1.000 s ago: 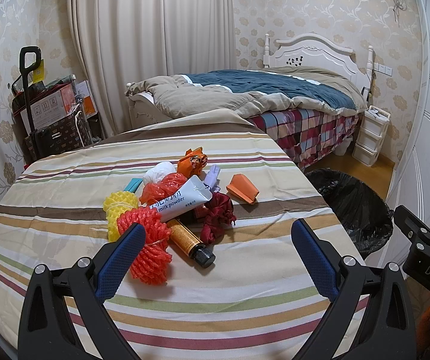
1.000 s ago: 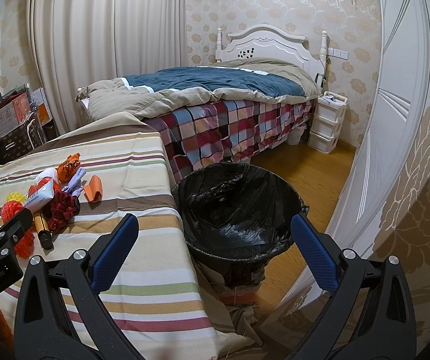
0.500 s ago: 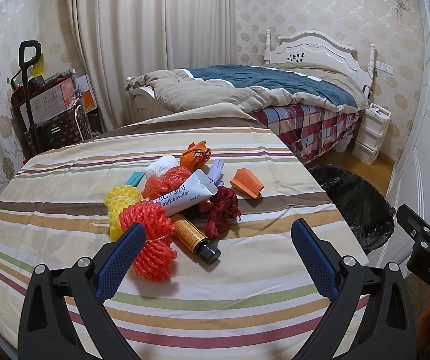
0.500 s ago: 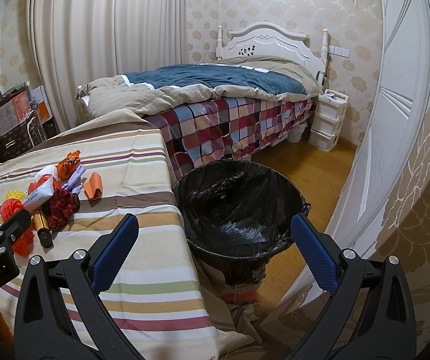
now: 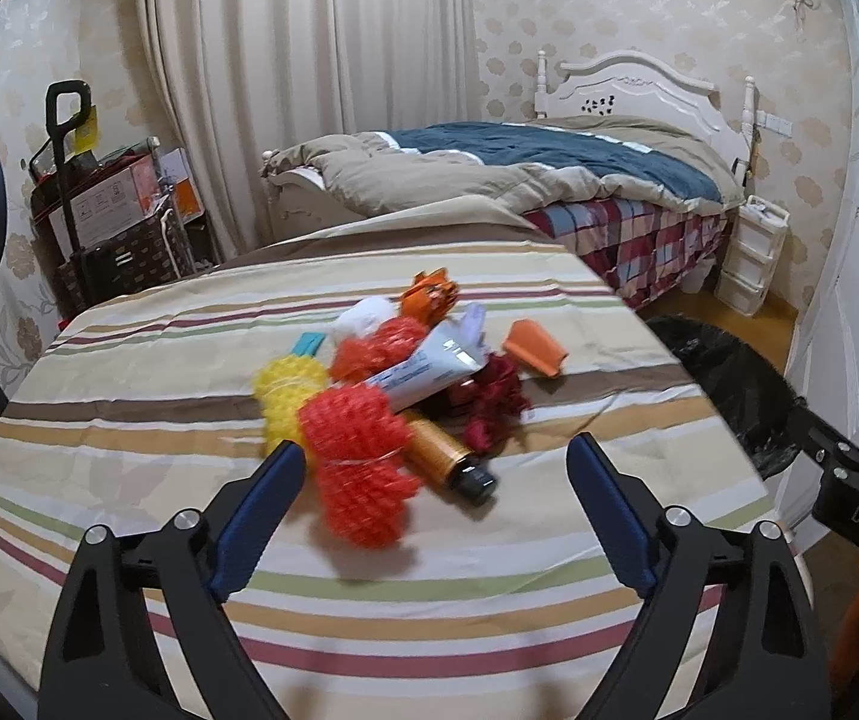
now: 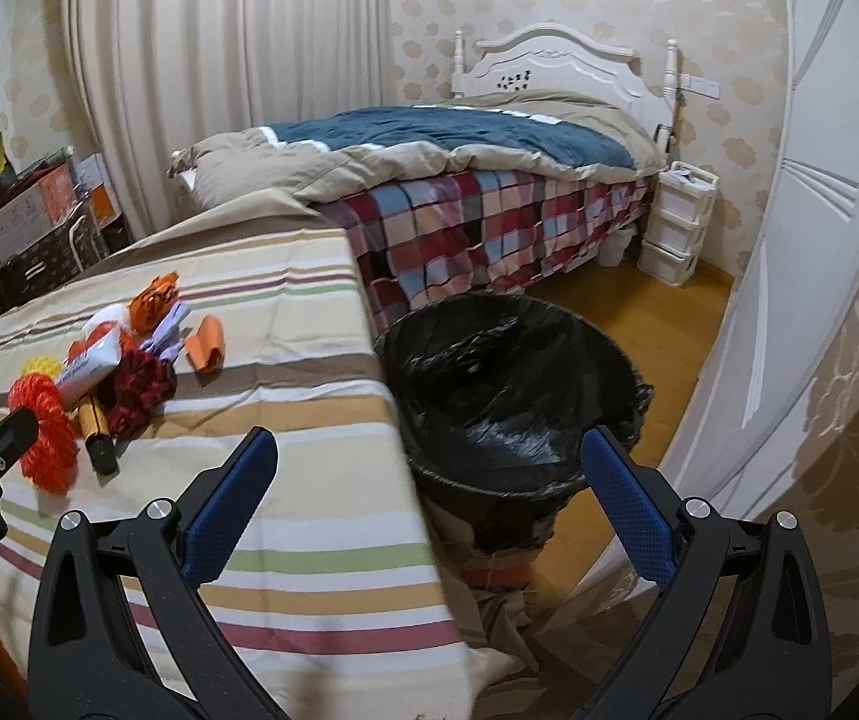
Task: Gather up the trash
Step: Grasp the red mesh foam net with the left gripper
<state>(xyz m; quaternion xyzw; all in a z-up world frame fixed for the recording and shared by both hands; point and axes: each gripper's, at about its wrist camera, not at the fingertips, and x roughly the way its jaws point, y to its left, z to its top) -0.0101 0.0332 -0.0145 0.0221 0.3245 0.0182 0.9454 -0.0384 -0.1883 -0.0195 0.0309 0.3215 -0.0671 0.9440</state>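
We see round bin lined with black plastic bag on floor just beside striped tablecloth; no contents discernible inside. Our left gripper, jaws closing, nothing pressed between pads; red foam-net sleeve lies just ahead, beside left pad, atop trash heap. White tube reads "milk powder". Our right gripper gapes empty over table edge, bin ahead.

Both views: warm, even indoor light, moderately bright; source not in frame. Soft shadows fall toward the camera beneath the trash pile. Motion blur in both views, strongest on the pile's red mesh. Glare on the bin liner. Heavy fisheye bending; black vignette at the corners, far from the pile.
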